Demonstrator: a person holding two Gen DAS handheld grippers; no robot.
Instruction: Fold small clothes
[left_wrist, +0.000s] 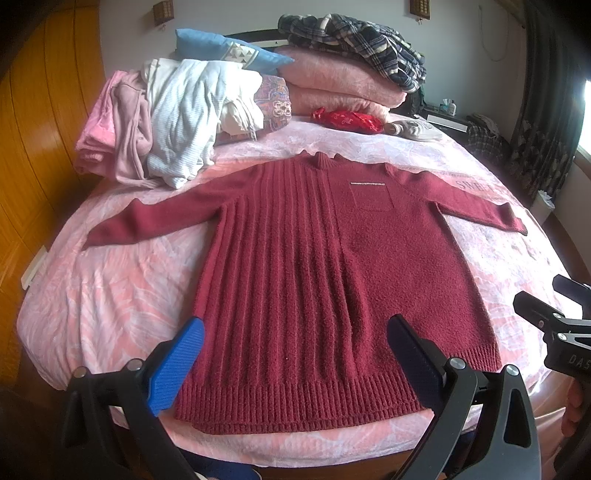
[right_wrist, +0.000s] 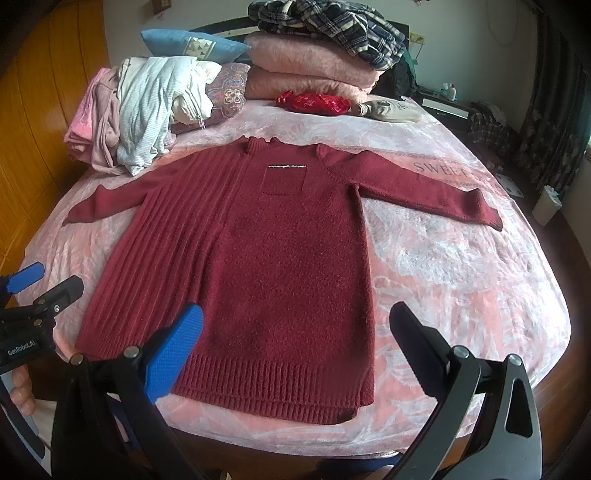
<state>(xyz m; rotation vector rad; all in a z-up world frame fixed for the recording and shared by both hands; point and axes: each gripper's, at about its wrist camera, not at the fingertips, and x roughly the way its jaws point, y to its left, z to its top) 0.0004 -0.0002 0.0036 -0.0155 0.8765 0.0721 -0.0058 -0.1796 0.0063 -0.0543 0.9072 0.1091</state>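
Note:
A dark red knit sweater (left_wrist: 332, 266) lies flat and face up on the pink bed (left_wrist: 110, 288), both sleeves spread out, hem toward me. It also shows in the right wrist view (right_wrist: 258, 258). My left gripper (left_wrist: 295, 332) is open and empty, hovering over the hem's left half. My right gripper (right_wrist: 295, 325) is open and empty, hovering over the hem's right half. Each gripper appears at the edge of the other's view: the right one (left_wrist: 546, 306), the left one (right_wrist: 44, 284).
A pile of white and pink clothes (left_wrist: 170, 118) sits at the back left of the bed. Folded pink blankets with a plaid garment (left_wrist: 351, 48) stand at the headboard. A red pouch (left_wrist: 347, 120) and a beige item (left_wrist: 417, 129) lie behind the sweater. A wooden wardrobe (left_wrist: 37, 147) stands left.

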